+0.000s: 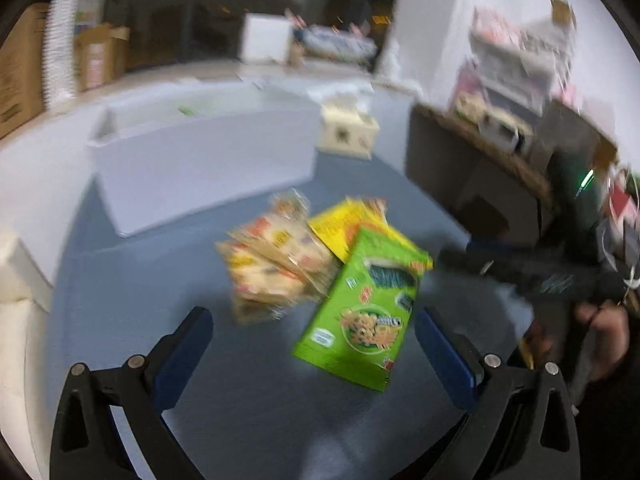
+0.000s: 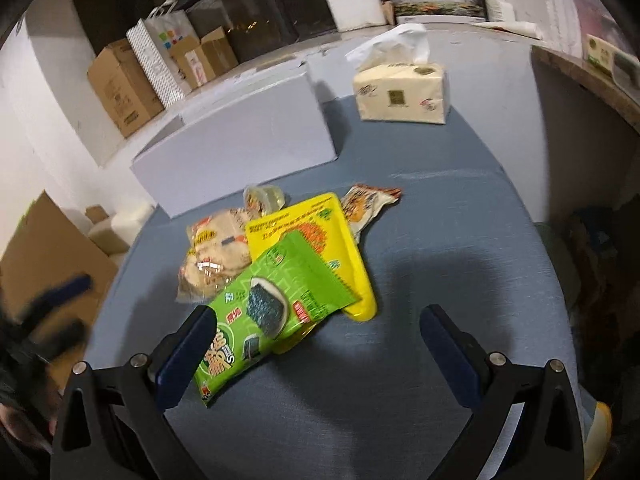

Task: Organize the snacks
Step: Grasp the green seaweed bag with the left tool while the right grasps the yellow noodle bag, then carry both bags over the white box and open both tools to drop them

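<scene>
A pile of snacks lies on the blue table top. A green seaweed pack (image 1: 362, 312) (image 2: 272, 304) rests on a yellow pack (image 1: 340, 226) (image 2: 316, 240). Beside them lies a clear bag of beige crackers (image 1: 272, 268) (image 2: 216, 256). The right wrist view also shows a small jelly cup (image 2: 264, 198) and an orange-striped packet (image 2: 368, 204). My left gripper (image 1: 314, 344) hovers open in front of the pile. My right gripper (image 2: 316, 344) is open too, its left finger just beside the green pack's near end. A white open box (image 1: 200, 152) (image 2: 240, 144) stands behind the snacks.
A tissue pack (image 1: 348, 128) (image 2: 400, 92) sits at the back of the table. A dark shelf (image 1: 480, 172) with clutter stands on the right. Cardboard boxes (image 2: 124, 84) and a paper bag (image 2: 160, 52) line the back ledge. The other gripper and a hand (image 1: 600, 320) show at right.
</scene>
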{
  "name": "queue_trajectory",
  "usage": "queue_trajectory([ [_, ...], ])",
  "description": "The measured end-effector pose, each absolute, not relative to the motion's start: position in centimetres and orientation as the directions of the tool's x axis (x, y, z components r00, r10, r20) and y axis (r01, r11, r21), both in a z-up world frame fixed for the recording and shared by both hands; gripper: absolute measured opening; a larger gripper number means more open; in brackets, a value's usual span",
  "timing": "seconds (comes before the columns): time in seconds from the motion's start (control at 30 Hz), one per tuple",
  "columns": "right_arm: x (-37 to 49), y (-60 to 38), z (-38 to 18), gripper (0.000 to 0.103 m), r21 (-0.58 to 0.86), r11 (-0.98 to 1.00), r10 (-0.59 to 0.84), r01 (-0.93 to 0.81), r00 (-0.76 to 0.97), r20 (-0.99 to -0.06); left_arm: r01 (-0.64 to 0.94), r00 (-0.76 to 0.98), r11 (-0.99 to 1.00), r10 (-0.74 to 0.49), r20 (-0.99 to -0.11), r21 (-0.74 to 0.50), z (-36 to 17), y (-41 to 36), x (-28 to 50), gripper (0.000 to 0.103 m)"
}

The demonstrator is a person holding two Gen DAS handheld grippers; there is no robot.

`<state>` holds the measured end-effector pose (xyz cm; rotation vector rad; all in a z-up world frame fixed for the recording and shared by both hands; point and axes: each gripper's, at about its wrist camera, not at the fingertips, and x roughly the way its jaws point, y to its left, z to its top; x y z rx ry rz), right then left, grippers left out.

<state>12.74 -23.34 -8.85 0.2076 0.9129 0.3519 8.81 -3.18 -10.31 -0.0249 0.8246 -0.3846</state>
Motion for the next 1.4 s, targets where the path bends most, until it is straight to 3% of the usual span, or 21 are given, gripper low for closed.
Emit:
queue_trajectory([
  [0.37,11.6,-27.3,-7.6,0.103,0.396,0.902,0.414,-0.172,0.606,-0.679,0.438,0.485,0.892,-0.340,-0.806,-0.113,-15.8,-8.9,12.8,0.101],
  [0.43,11.6,-27.8,-7.7,0.103,0.403,0.900,0.414,-0.163,0.609,-0.677,0.445,0.492,0.891,-0.321,-0.809,-0.083,-16.1,-9.3,12.9,0.093],
  [0.5,11.7,-28.1,-7.9,0.103,0.413,0.897,0.417,-0.157,0.608,-0.676,0.464,0.507,0.885,-0.304,-0.807,-0.041,-16.0,-9.8,12.6,0.077],
  [0.57,11.7,-28.2,-8.2,0.103,0.422,0.894,0.422,-0.151,0.603,-0.677,0.472,0.499,0.879,-0.326,-0.803,-0.065,-15.8,-9.6,12.5,0.075],
  [0.9,12.2,-26.8,-8.6,0.103,0.379,0.907,0.412,-0.186,0.581,-0.702,0.396,0.639,0.910,-0.368,-0.675,-0.121,-10.5,-5.6,8.1,0.074],
  [1.1,14.4,-21.4,-9.9,0.103,0.197,0.932,0.338,-0.304,0.532,-0.777,0.258,0.761,0.950,-0.313,-0.568,-0.177,-7.3,-1.0,5.0,0.074],
  [1.27,17.6,-16.0,-12.5,0.103,0.007,0.918,0.219,-0.395,0.493,-0.842,0.209,0.792,0.959,-0.281,-0.542,-0.192,-6.7,1.3,3.9,0.074],
  [1.4,19.9,-15.6,-14.2,0.103,0.042,0.919,0.220,-0.393,0.422,-0.880,0.189,0.795,0.963,-0.265,-0.545,-0.192,-6.8,2.3,3.8,0.074],
])
